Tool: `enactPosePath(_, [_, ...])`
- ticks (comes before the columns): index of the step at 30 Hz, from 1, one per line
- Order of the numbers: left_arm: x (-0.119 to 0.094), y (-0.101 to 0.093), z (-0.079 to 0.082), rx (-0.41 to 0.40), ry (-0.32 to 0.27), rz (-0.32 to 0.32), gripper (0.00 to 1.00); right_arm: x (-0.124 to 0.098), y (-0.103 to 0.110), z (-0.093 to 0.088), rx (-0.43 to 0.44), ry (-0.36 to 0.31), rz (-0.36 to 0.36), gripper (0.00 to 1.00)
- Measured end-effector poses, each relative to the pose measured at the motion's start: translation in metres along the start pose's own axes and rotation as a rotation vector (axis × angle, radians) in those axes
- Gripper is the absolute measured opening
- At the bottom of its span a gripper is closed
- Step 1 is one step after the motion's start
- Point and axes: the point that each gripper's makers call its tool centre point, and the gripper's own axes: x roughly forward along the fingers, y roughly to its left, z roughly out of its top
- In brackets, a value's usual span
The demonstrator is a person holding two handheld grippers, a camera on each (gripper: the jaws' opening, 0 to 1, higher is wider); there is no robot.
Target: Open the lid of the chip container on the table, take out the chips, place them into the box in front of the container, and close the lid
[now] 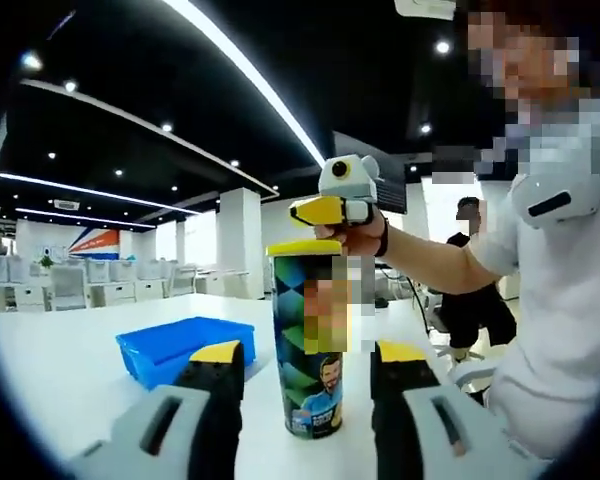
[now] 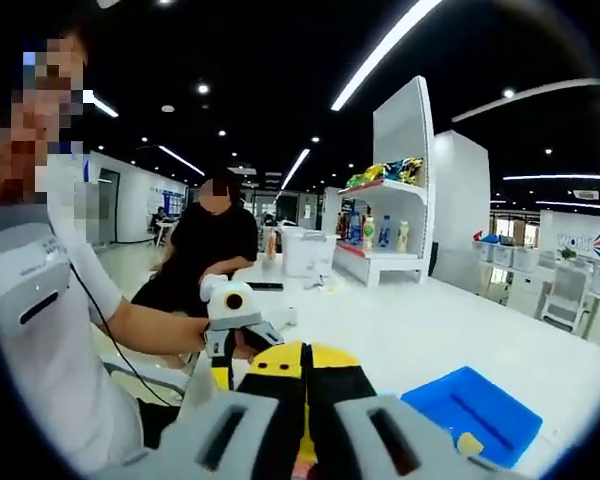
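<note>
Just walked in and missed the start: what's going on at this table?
A person is working on a chip container standing upright on the white table, its yellow lid on. The right gripper is at the lid, jaws closed together; the left gripper is open on either side of the can. The blue box waits beside it.

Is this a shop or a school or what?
Probably a big open office or lab with a pretend shop corner: rows of white desks, long ceiling lights, and a shelf stocked with snacks and bottles.
</note>
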Motion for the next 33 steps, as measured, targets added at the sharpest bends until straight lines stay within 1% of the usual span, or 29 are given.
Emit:
enactPosePath(2, [-0.002,0.003,0.002,-0.002,-0.012,0.009,0.51,0.004,0.003,-0.003,0.01,0.018,0.019,0.01])
enactPosePath(6, [-0.003,0.005,0.0,0.006,-0.003,0.027,0.51,0.01,0.003,-0.013,0.012,0.047,0.033,0.01])
enactPosePath(7, [-0.004,0.004,-0.001,0.005,-0.001,0.027,0.51,0.01,0.003,-0.014,0.035,0.051,0.036,0.01])
enactPosePath(12, [-0.005,0.005,-0.003,0.004,-0.002,0.045,0.52,0.011,-0.003,-0.013,0.074,0.04,0.028,0.01])
enactPosePath(13, [-0.005,0.006,-0.003,0.005,-0.004,0.05,0.52,0.011,-0.004,-0.012,0.092,0.042,0.029,0.01])
enactPosePath(18, [-0.005,0.006,-0.004,0.005,-0.005,0.059,0.52,0.013,0.0,-0.011,0.086,0.047,0.046,0.01])
enactPosePath(21, [-0.006,0.01,-0.005,0.009,-0.006,0.084,0.53,0.013,0.004,-0.011,0.08,0.037,0.068,0.01])
enactPosePath(24, [-0.006,0.011,-0.004,0.005,-0.012,0.093,0.53,0.015,0.004,-0.019,0.069,0.057,0.067,0.01])
enactPosePath(25, [-0.007,0.011,-0.004,0.004,-0.012,0.093,0.53,0.016,0.005,-0.023,0.058,0.073,0.066,0.01])
enactPosePath(27, [-0.007,0.01,-0.005,0.008,-0.006,0.094,0.53,0.016,0.005,-0.023,0.062,0.054,0.064,0.01])
enactPosePath(33, [-0.007,0.009,-0.008,0.003,-0.001,0.098,0.52,0.017,0.005,-0.024,0.074,0.042,0.068,0.01])
